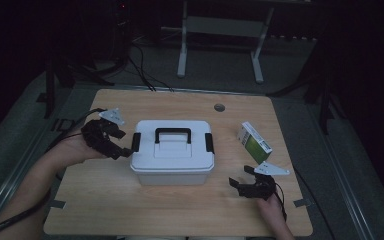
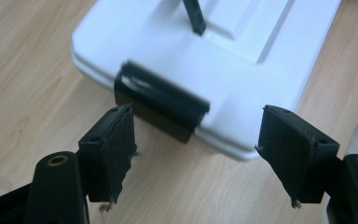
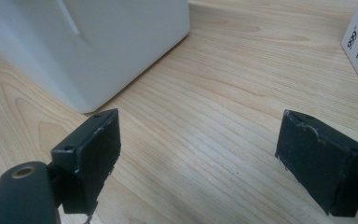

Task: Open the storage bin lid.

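White box (image 1: 172, 152), lid on, sat mid-frame on the tabletop (image 1: 105, 210); left tool (image 1: 122, 150), spread, hovered by its left latch (image 1: 136, 142), apparently to unclip it; right tool (image 1: 242, 181), spread, waited lower right.

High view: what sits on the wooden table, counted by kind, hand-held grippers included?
White lidded storage box with a black handle: 1
Green and white carton: 1
Hand-held grippers: 2, the left gripper by the box's left latch, the right gripper near the table's front right
Total: 4
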Motion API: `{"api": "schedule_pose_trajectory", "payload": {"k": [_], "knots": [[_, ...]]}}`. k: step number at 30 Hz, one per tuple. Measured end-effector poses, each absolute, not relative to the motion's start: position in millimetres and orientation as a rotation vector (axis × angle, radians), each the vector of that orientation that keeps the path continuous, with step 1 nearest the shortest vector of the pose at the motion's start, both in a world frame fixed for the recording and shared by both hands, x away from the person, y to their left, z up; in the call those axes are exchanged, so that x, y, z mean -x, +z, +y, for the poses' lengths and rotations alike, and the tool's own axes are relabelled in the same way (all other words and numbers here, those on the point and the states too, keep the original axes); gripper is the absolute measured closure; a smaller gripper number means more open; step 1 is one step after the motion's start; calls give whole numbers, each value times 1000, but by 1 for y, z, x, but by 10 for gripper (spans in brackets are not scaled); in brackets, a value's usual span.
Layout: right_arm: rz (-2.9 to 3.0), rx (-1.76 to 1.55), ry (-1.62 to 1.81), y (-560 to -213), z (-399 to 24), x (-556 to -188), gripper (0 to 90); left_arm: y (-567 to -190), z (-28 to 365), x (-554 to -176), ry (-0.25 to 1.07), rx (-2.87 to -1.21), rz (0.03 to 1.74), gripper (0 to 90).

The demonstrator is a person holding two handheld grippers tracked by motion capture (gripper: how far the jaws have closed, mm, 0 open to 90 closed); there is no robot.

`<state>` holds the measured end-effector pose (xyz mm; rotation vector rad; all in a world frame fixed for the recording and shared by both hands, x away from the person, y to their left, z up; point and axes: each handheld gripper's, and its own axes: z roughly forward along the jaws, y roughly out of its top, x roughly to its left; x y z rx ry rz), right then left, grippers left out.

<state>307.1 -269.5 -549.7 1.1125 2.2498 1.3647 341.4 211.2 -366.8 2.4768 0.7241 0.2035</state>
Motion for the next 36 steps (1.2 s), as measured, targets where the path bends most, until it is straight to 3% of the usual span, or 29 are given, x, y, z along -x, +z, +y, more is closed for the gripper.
{"api": "schedule_pose_trajectory", "payload": {"k": [15,32,36], "knots": [[2269,-1116,1374,-551,-270,-307,135,-354,165,-365,168,-2582,599,275],[2285,-1109,1374,-552,-270,-307,134,-346,113,-394,204,-2672,476,311],[2287,-1111,1373,-553,-270,-307,135,-347,102,-399,266,-2698,438,311]]}}
